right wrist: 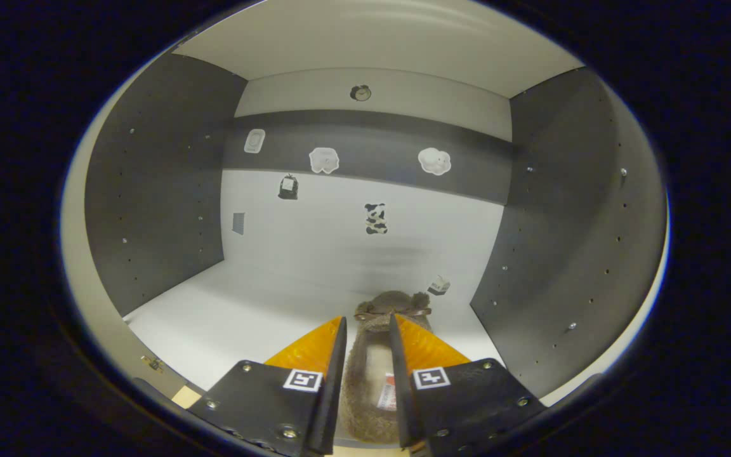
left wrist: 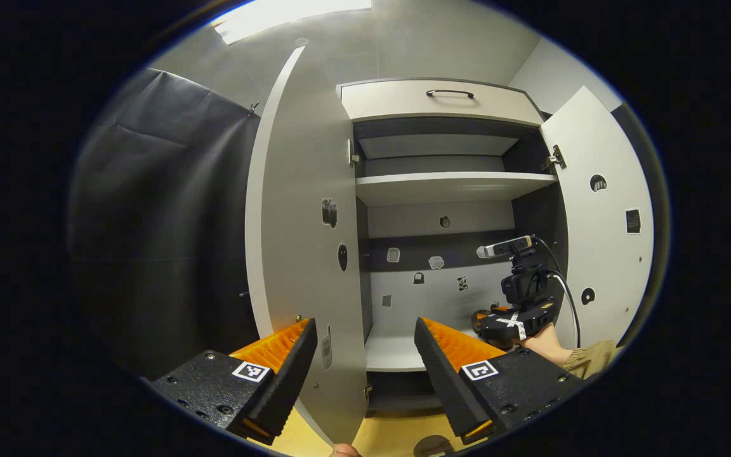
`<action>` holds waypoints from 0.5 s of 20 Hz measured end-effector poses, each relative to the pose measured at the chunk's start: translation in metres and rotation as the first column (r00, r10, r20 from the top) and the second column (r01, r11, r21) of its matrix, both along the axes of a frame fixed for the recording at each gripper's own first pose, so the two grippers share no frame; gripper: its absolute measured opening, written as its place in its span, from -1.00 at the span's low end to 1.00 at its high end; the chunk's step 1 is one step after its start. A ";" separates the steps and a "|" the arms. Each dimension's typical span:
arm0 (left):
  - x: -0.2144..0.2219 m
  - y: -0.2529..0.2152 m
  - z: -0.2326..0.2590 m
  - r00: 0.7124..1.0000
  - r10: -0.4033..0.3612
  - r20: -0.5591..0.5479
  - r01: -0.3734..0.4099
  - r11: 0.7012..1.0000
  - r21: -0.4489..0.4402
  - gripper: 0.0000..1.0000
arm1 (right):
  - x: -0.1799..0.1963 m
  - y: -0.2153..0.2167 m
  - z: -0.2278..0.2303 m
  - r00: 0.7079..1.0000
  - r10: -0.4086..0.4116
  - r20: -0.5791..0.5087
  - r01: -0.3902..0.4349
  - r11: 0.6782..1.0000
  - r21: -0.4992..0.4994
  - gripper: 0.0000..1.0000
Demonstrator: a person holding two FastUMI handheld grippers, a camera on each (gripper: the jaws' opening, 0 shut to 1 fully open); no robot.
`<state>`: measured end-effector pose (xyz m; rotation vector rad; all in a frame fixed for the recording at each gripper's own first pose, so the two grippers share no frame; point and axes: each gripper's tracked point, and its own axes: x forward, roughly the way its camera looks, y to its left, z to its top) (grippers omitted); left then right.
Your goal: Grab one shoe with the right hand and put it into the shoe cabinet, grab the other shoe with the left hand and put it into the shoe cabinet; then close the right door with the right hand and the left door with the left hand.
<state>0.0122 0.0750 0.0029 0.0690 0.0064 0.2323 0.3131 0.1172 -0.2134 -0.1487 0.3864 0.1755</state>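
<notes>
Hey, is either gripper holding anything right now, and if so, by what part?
The right gripper grips a furry brown shoe by the sides of its opening, inside the cabinet. The left gripper is open, holding nothing.

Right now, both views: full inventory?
shoe: 1, brown fuzzy, on the cabinet's bottom shelf, between the right gripper's fingers
cabinet: 1, white shelves, dark side walls, open
doors: 2, white, both open
drawer: 1, white with a dark handle, top of cabinet
stickers: several, small, on back wall and doors
floor: wood-coloured, below cabinet
left gripper: open, holds nothing, in front of cabinet
right gripper: inside cabinet, fingers around shoe; grip unclear
forearm: 1, bare, tan sleeve, holding right gripper
</notes>
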 end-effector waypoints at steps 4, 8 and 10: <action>0.001 -0.001 -0.001 1.000 -0.001 -0.005 0.001 1.000 0.006 0.88 | -0.017 -0.006 0.033 0.998 0.007 0.061 -0.007 1.000 -0.005 -0.32; 0.001 -0.005 -0.008 0.999 -0.019 -0.027 0.018 0.999 -0.034 0.89 | -0.049 -0.015 0.088 0.989 -0.003 0.146 -0.004 0.999 0.047 -0.32; 0.002 -0.009 -0.011 0.999 -0.035 -0.033 0.034 0.999 -0.037 0.87 | -0.069 -0.022 0.119 0.980 -0.016 0.197 0.002 0.997 0.071 -0.29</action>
